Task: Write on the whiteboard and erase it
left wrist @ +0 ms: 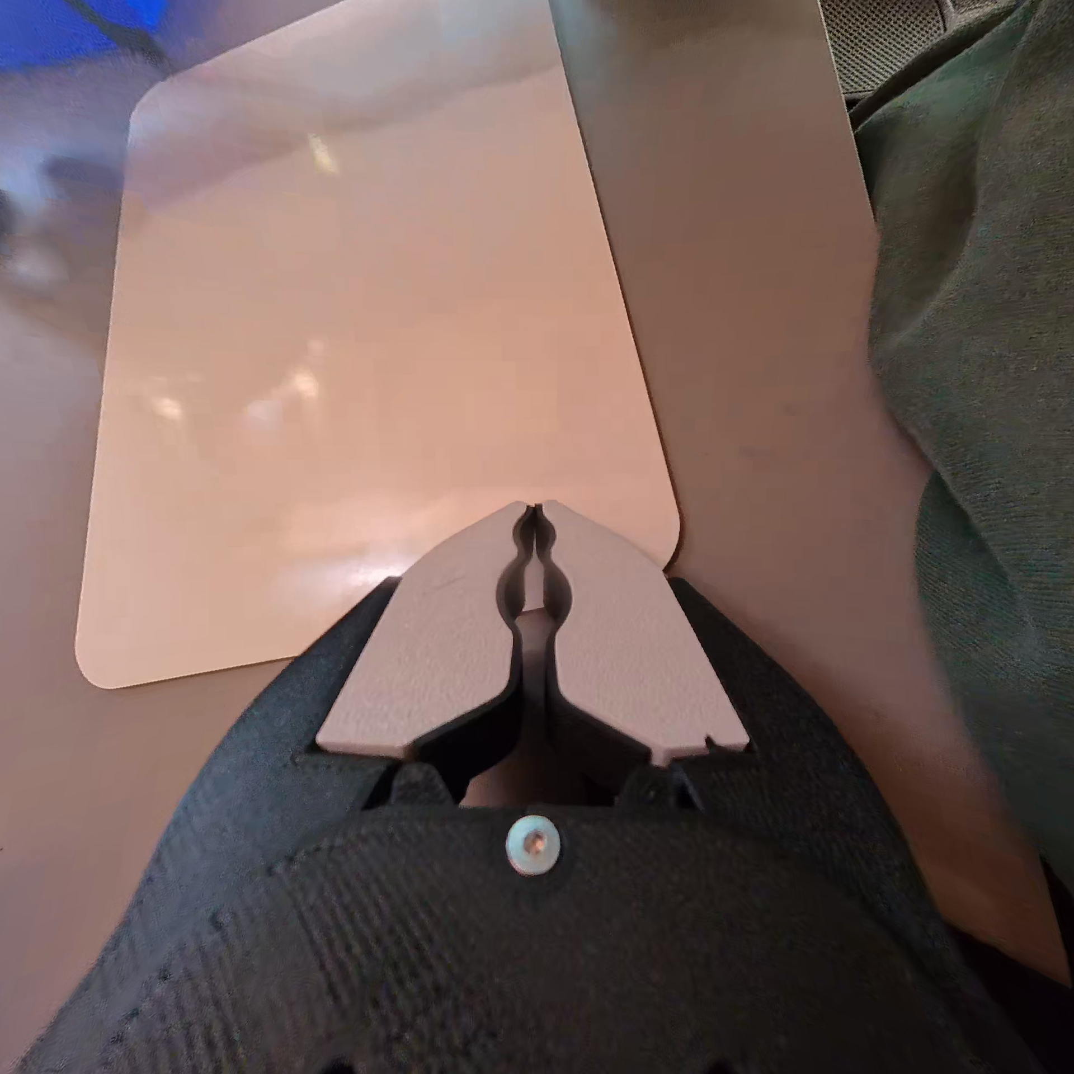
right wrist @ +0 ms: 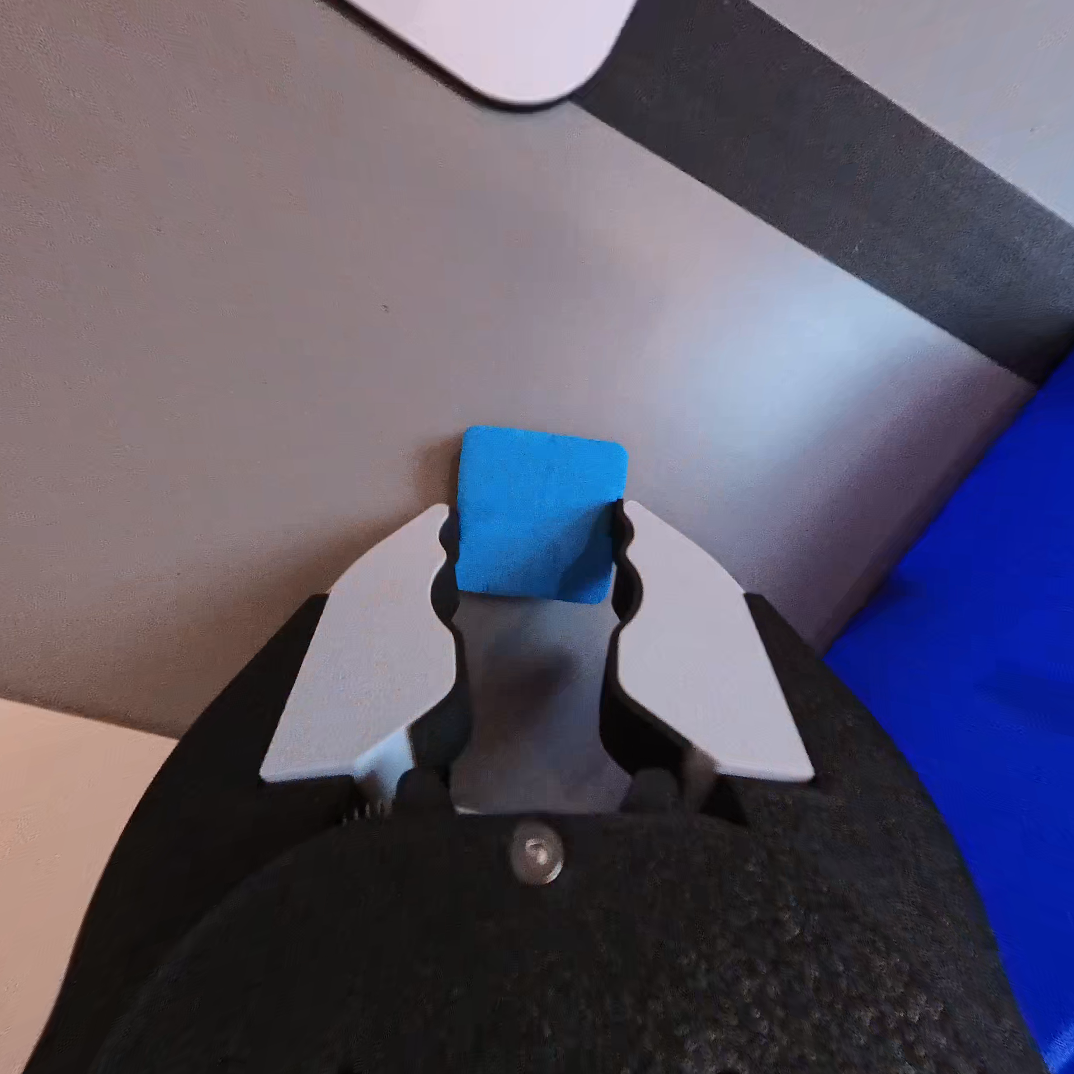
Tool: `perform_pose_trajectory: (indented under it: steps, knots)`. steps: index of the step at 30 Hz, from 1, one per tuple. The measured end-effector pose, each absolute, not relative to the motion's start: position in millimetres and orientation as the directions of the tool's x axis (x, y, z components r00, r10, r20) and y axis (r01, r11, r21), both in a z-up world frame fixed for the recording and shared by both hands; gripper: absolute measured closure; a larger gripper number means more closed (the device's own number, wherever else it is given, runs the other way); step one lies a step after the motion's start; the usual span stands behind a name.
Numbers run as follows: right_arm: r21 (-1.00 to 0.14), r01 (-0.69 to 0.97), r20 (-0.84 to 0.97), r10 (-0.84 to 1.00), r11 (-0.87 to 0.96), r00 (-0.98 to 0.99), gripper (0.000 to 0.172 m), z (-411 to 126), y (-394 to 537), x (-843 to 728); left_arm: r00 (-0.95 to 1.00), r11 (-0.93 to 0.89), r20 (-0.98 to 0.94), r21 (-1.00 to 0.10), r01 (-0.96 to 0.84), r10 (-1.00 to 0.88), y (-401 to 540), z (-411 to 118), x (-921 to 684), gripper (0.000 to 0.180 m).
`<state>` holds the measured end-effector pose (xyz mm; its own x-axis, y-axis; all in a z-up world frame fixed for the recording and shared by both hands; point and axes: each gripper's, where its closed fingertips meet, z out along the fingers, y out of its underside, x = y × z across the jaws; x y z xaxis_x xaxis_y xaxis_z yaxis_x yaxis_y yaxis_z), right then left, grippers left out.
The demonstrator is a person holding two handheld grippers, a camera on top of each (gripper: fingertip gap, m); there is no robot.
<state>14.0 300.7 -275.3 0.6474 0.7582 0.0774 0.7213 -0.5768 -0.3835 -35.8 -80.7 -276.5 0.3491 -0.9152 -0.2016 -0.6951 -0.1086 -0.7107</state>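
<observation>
Right tool (right wrist: 534, 511) sits low in the frame, pinching a blue eraser (right wrist: 537, 511) from both sides above the grey surface (right wrist: 232, 348). One whiteboard corner shows at the top. Left tool (left wrist: 536, 507) is pressed together on nothing, over the whiteboard (left wrist: 360, 360) filling the middle. Green cloth (left wrist: 976, 290) is on the right.

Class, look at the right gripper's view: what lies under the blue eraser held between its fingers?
Around the blue eraser, gripped by the right gripper, only grey tabletop shows. Whether it rests on the table cannot be told; its underside is hidden.
</observation>
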Motion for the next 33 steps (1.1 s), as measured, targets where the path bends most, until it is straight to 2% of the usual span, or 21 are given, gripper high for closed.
perform_pose_trajectory:
  steps: [5, 7, 10, 12, 15, 17, 18, 20, 22, 25, 29, 32, 33]
  knots:
    - [-0.393, 0.697, 0.071, 0.736, -0.599, 0.673, 0.12, -275.2, 297.2, 39.5, 0.366, -0.118, -0.207, -0.71, -0.694, -0.907, -76.1, -276.6, -39.2, 0.18]
    - [-0.437, 0.715, 0.138, 0.745, -0.546, 0.653, 0.105, -267.6, 296.6, 36.4, 0.382, -0.125, -0.216, -0.708, -0.695, -0.899, -72.0, -276.6, -43.2, 0.18]
    - [-0.624, 0.687, 0.145, 0.808, -0.373, 0.57, 0.09, -229.6, 270.0, 8.2, 0.422, -0.158, -0.207, -0.715, -0.681, -0.883, -65.2, -274.5, -51.3, 0.18]
    - [-0.736, 0.644, 0.201, 0.842, -0.208, 0.501, 0.085, -193.6, 241.2, 1.0, 0.458, -0.177, -0.194, -0.74, -0.648, -0.868, -58.5, -268.5, -56.8, 0.18]
    - [-0.766, 0.641, 0.322, 0.838, -0.043, 0.441, 0.082, -158.7, 206.2, 29.9, 0.524, -0.198, -0.184, -0.783, -0.59, -0.831, -44.4, -256.3, -70.2, 0.18]
    - [-0.724, 0.687, 0.344, 0.831, -0.06, 0.436, 0.082, -158.9, 196.2, 70.5, 0.594, -0.214, -0.196, -0.809, -0.548, -0.78, -30.4, -246.7, -86.1, 0.176]
    - [-0.694, 0.714, 0.35, 0.824, -0.092, 0.446, 0.082, -164.3, 195.8, 94.9, 0.639, -0.239, -0.202, -0.812, -0.533, -0.742, -21.9, -243.4, -97.1, 0.148]
    - [-0.647, 0.746, 0.355, 0.803, -0.158, 0.478, 0.082, -178.9, 199.9, 144.0, 0.711, -0.29, -0.2, -0.813, -0.505, -0.674, -8.7, -237.8, -121.0, 0.132]
    - [-0.618, 0.759, 0.338, 0.801, -0.206, 0.494, 0.083, -197.4, 201.4, 184.0, 0.77, -0.301, -0.205, -0.836, -0.459, -0.604, 2.9, -226.0, -143.9, 0.125]
    - [-0.525, 0.831, 0.433, 0.784, -0.182, 0.445, 0.084, -221.3, 210.3, 232.1, 0.832, -0.334, -0.287, -0.816, -0.472, -0.475, 17.3, -216.9, -188.7, 0.123]
    - [-0.317, 0.944, 0.557, 0.786, -0.097, 0.268, 0.084, -243.6, 228.4, 260.9, 0.862, -0.474, -0.361, -0.724, -0.5, -0.356, 23.3, -230.4, -241.6, 0.116]
    - [-0.188, 0.982, 0.545, 0.827, -0.035, 0.134, 0.088, -259.5, 246.5, 258.0, 0.843, -0.569, -0.433, -0.624, -0.536, -0.319, 25.2, -247.6, -268.5, 0.113]
    - [-0.144, 0.989, 0.541, 0.836, -0.02, 0.096, 0.095, -263.5, 254.1, 257.1, 0.83, -0.589, -0.464, -0.591, -0.551, -0.311, 26.4, -250.4, -274.7, 0.114]
